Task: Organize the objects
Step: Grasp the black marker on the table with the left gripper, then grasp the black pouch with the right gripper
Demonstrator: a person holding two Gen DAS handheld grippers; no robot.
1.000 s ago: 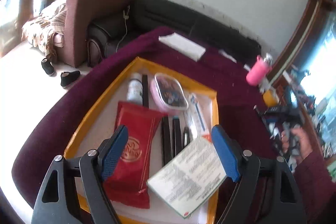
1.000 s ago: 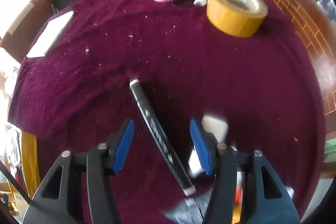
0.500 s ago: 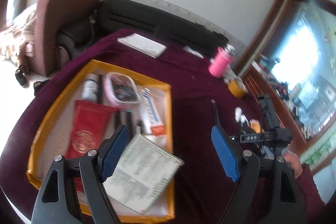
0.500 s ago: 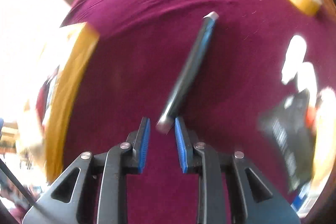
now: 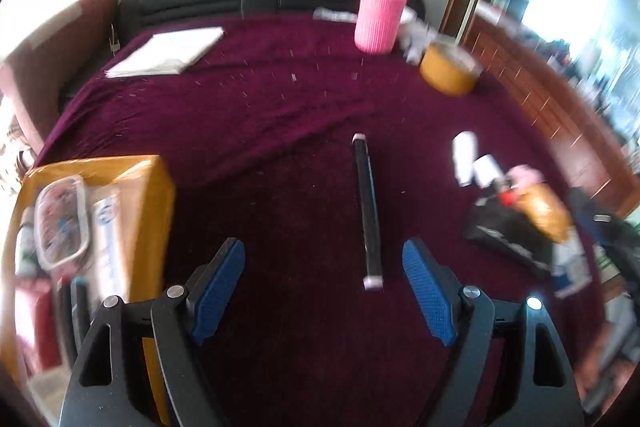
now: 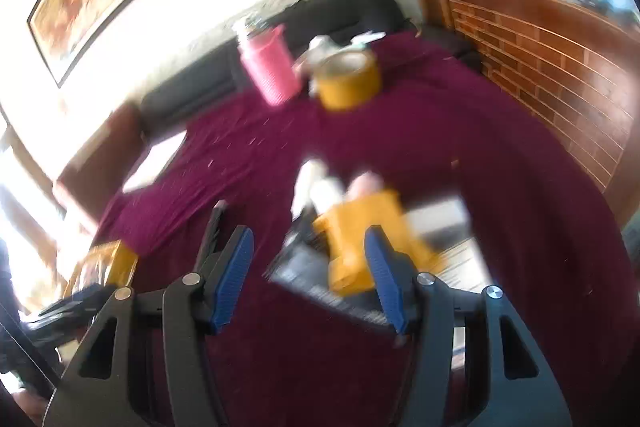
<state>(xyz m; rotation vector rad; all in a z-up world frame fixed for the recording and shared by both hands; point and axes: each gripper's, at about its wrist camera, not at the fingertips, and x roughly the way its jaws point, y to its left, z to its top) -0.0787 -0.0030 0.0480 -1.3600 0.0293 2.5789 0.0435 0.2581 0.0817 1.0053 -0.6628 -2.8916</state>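
A long black tube (image 5: 369, 211) with pale caps lies on the maroon cloth (image 5: 260, 115), just ahead of my open, empty left gripper (image 5: 323, 289) and between its fingers' line. The yellow tray (image 5: 148, 203) with a pink-lidded box (image 5: 62, 219) and a toothpaste box (image 5: 110, 231) is at the left. My right gripper (image 6: 310, 273) is open and empty, above a blurred yellow packet (image 6: 366, 231) and a black packet (image 6: 308, 267). The black tube (image 6: 212, 231) shows behind its left finger.
A pink bottle (image 5: 380, 15) and a tape roll (image 5: 448, 71) stand at the far right of the cloth. White paper (image 5: 168, 51) lies far left. Small white tubes (image 5: 466, 157) and packets (image 5: 540, 207) are piled at the right. A brick wall (image 6: 560, 67) is to the right.
My left gripper swung right from over the tray to the black tube. My right gripper opened, left the tube's end and moved right over the packets.
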